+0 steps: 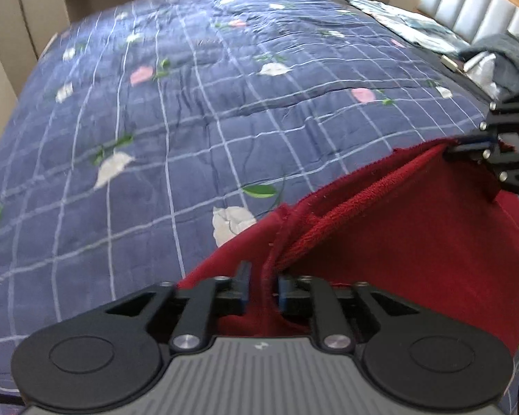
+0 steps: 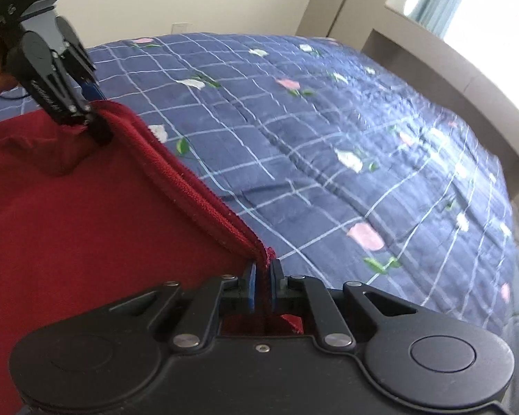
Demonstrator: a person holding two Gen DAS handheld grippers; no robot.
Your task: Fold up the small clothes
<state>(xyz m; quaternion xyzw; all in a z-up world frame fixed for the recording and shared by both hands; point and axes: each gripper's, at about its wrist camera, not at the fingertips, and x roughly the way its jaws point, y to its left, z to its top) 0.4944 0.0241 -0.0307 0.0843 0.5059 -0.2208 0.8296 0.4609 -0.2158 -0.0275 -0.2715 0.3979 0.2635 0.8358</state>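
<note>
The red cloth's [image 1: 415,242] folded edge stretches between the right gripper [image 2: 263,276], clamped on it, and the left gripper [image 1: 263,285], whose jaws stand apart around it.

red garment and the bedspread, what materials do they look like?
Red garment: looks like a soft knit or fleece, matte, with a fuzzy looped ribbed edge along the held side; the exact fibre is unclear. Bedspread: appears to be thin woven cotton or similar, quilted, matte, with stitch puckers and a printed white grid with flowers on navy.
</note>
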